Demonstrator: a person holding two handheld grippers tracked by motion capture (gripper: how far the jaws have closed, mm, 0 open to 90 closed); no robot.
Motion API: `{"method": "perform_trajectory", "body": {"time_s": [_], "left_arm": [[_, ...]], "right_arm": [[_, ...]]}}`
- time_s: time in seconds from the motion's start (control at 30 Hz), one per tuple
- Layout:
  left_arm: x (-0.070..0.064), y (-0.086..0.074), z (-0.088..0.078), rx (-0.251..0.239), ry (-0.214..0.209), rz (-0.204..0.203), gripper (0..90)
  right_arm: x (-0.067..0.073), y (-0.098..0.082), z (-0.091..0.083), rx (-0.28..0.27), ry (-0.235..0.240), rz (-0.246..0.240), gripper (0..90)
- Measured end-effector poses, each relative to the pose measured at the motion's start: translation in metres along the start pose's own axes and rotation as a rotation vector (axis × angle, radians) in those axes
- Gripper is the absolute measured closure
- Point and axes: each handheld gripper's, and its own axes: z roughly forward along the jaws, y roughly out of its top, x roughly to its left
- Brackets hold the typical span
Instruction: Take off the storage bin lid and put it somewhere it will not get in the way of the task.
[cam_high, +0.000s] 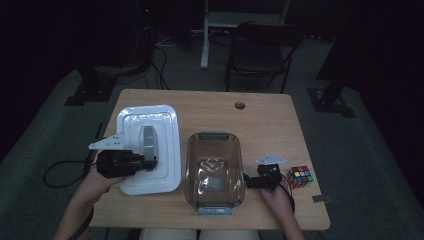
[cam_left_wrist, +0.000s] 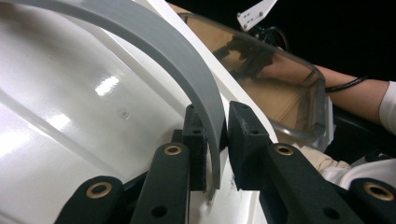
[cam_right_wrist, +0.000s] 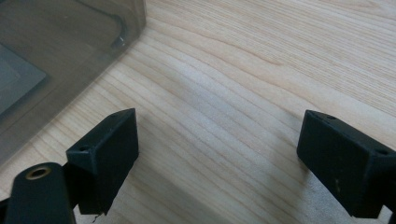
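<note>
The left gripper (cam_left_wrist: 216, 140) was clamped on the grey handle (cam_left_wrist: 187, 60) of the white lid (cam_high: 150, 145), which lay on the table (cam_high: 270, 115) near its left edge. The right gripper (cam_right_wrist: 217, 158) held its jaws wide apart with nothing between them, over bare wood between the clear container (cam_high: 214, 170) and the puzzle cube (cam_high: 299, 176) near the right edge. No legible writing appeared.

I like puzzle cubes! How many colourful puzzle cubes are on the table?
1. The puzzle cube sits on the table near its right edge, just right of the right gripper. None shows inside the clear bin.
</note>
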Motion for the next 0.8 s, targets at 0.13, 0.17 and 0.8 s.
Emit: {"method": "perform_trajectory", "body": {"time_s": [0.13, 0.17, 0.8], "left_arm": [[0.004, -0.01, 0.006, 0.01, -0.014, 0.001, 78.8], [0.006, -0.012, 0.007, 0.013, -0.019, -0.003, 78.7], [0.032, -0.061, 0.056, 0.106, -0.076, -0.102, 78.8]], "right_arm": [[0.0, 0.0, 0.0, 0.0, 0.0, 0.001, 12.5], [0.0, 0.0, 0.0, 0.0, 0.0, 0.001, 12.5], [0.0, 0.0, 0.0, 0.0, 0.0, 0.001, 12.5]]}}
